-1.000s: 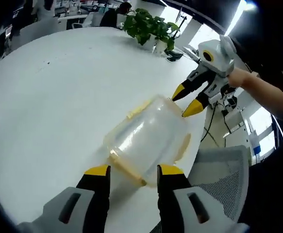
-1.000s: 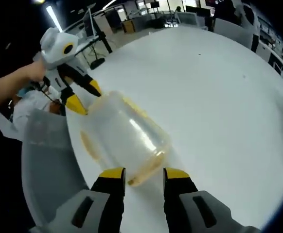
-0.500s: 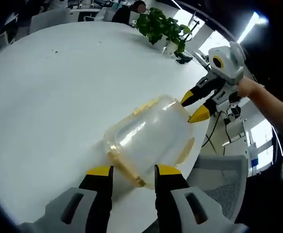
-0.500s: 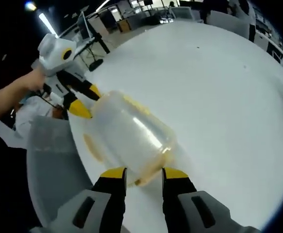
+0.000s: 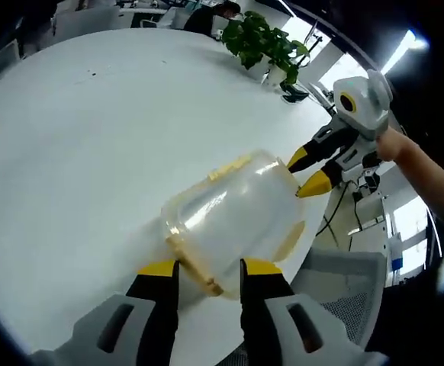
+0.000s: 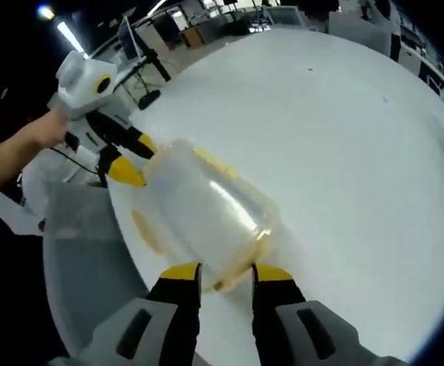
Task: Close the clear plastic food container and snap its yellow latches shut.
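A clear plastic container (image 5: 233,213) with yellow latches lies on the white table (image 5: 92,137), near its edge. My left gripper (image 5: 209,268) is open, its jaws either side of the near yellow end latch (image 5: 195,267). At the container's far end, my right gripper (image 5: 306,175) is open with its yellow tips against the rim. In the right gripper view, the container (image 6: 203,210) runs away from my right gripper (image 6: 226,271), whose jaws straddle the near latch (image 6: 233,278). My left gripper (image 6: 133,158) shows at the far end.
A potted plant (image 5: 264,42) stands at the table's far side. A grey mesh chair (image 5: 344,282) sits just past the table edge by the container, also in the right gripper view (image 6: 85,259). A person's arm (image 5: 413,160) holds the right gripper.
Both pairs of jaws have narrowed slightly around the end latches. Both cameras have edged closer to the container, which stays in place.
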